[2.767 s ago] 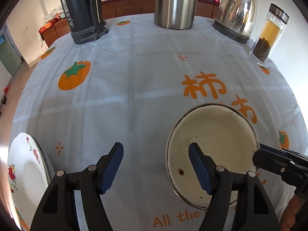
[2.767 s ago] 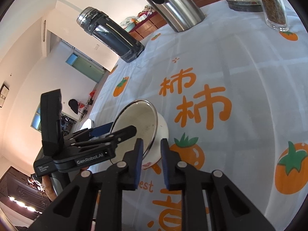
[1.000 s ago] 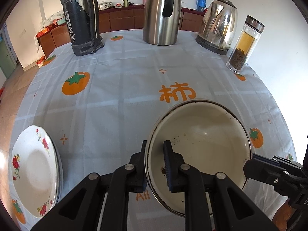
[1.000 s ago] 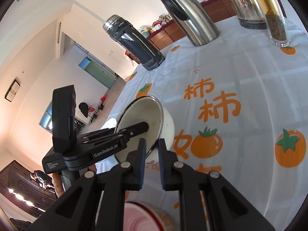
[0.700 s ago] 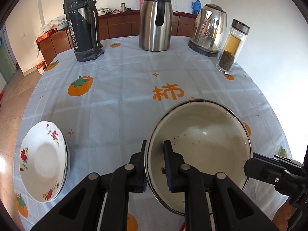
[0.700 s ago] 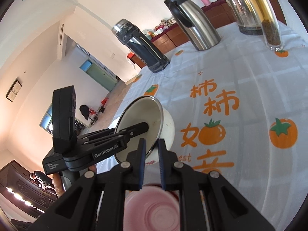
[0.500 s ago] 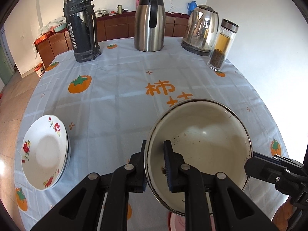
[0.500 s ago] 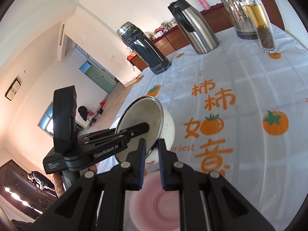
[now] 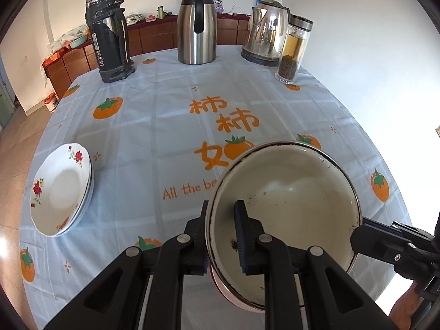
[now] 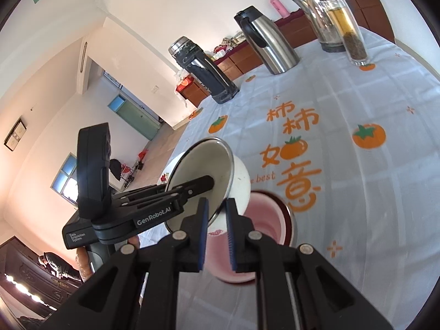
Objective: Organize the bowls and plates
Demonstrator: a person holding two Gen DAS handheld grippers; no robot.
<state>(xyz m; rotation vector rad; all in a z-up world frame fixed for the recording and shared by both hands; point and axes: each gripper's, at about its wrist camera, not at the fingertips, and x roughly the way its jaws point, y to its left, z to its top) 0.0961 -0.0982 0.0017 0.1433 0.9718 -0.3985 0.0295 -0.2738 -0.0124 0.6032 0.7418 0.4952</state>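
A white enamel bowl (image 9: 291, 200) with a dark chipped rim hangs tilted above the table. My left gripper (image 9: 222, 209) is shut on its near-left rim, one pad inside and one outside. My right gripper (image 10: 217, 203) is shut on the opposite rim, and its black body (image 9: 385, 244) shows at the right edge of the left wrist view. Just under the white bowl (image 10: 242, 181) a pink bowl (image 10: 261, 220) sits on the tablecloth near the front edge. At the table's left, floral plates (image 9: 60, 189) lie stacked.
Along the far side stand a black thermos (image 9: 110, 33), a steel carafe (image 9: 196, 27), an electric kettle (image 9: 265, 33) and a glass tea bottle (image 9: 293, 52). The light blue persimmon-print tablecloth (image 9: 154, 126) covers the round table. Wooden cabinets line the back wall.
The left gripper, open at first, has shut on the bowl's rim. Both grippers have carried the bowl up and back toward the table's near edge, and the pink bowl has come into view beneath it.
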